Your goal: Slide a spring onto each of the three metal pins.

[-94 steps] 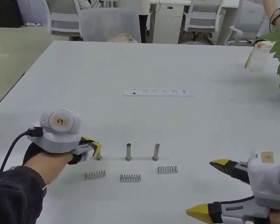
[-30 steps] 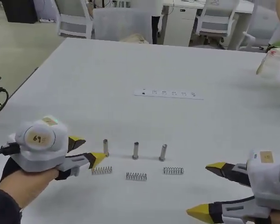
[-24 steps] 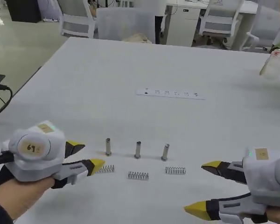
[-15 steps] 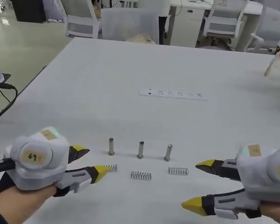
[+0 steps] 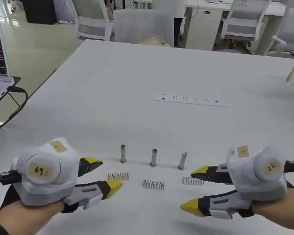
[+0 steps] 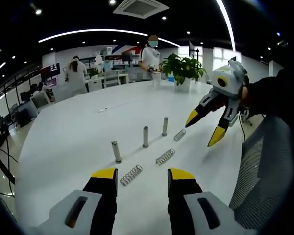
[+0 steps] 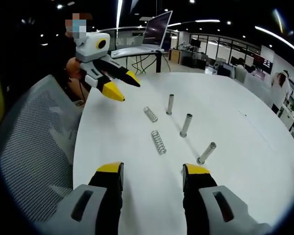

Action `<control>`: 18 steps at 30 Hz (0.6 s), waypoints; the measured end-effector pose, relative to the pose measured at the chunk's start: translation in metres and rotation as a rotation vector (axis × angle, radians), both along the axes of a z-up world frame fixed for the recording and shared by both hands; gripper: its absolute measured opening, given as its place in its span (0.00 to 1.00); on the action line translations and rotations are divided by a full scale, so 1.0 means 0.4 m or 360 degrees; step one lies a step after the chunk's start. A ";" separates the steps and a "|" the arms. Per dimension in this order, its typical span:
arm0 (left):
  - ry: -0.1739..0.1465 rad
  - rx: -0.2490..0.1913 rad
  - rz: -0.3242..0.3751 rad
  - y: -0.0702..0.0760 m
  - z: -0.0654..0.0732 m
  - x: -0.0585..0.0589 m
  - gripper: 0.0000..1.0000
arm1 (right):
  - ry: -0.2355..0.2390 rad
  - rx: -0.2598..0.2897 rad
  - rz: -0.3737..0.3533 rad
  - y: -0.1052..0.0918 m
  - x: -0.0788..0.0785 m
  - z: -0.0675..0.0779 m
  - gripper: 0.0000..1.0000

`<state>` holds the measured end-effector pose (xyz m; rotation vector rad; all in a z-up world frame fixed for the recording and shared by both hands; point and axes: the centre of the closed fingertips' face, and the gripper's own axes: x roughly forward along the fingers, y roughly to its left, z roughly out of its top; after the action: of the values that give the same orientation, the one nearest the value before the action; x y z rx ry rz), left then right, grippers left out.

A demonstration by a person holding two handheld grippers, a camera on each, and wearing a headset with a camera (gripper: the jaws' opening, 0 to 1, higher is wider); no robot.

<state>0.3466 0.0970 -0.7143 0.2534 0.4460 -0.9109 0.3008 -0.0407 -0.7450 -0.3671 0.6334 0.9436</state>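
Three metal pins upright in a row on the white table (image 5: 137, 73), all bare: left pin (image 5: 123, 153), middle pin (image 5: 154, 157), right pin (image 5: 183, 160). Just in front, three springs lying flat, one per pin and apart from it, none threaded yet: left spring (image 5: 118, 176), middle spring (image 5: 154, 184), right spring (image 5: 192, 181). Judged small, light and thin-wired; apt to roll, to squash or kink under a hard pinch, and to flick away if nipped near an end (smooth wire against hard jaw tips, probably slippery). Best taken crosswise around mid-length, gently, with one end left free to drop over a pin top. Pins likely stiff, yet perhaps easy to topple; cannot tell whether fixed to the table. Left gripper (image 5: 107, 172) held low over the table, jaws parted and empty, aimed at the left spring, just ahead of the tips in the left gripper view. Right gripper (image 5: 192, 189) likewise low, jaws wide apart with nothing between them, upper tip close beside the right spring. Both pointing inward and slightly forward, toward each other across the row
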 end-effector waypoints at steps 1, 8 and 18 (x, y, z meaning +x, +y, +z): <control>-0.0001 0.0001 -0.0006 -0.001 0.000 -0.001 0.35 | 0.0005 -0.0009 0.0015 0.008 0.004 -0.004 0.46; 0.0004 0.0007 -0.0037 -0.011 -0.001 -0.012 0.35 | 0.0015 -0.0026 0.0074 0.044 0.029 -0.024 0.41; 0.0022 0.0013 -0.0060 -0.016 -0.005 -0.026 0.34 | 0.0033 -0.0047 0.0086 0.066 0.060 -0.054 0.31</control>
<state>0.3361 0.0906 -0.7161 0.2641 0.4592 -0.9484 0.3249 -0.0143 -0.7667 -0.4030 0.6599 0.9917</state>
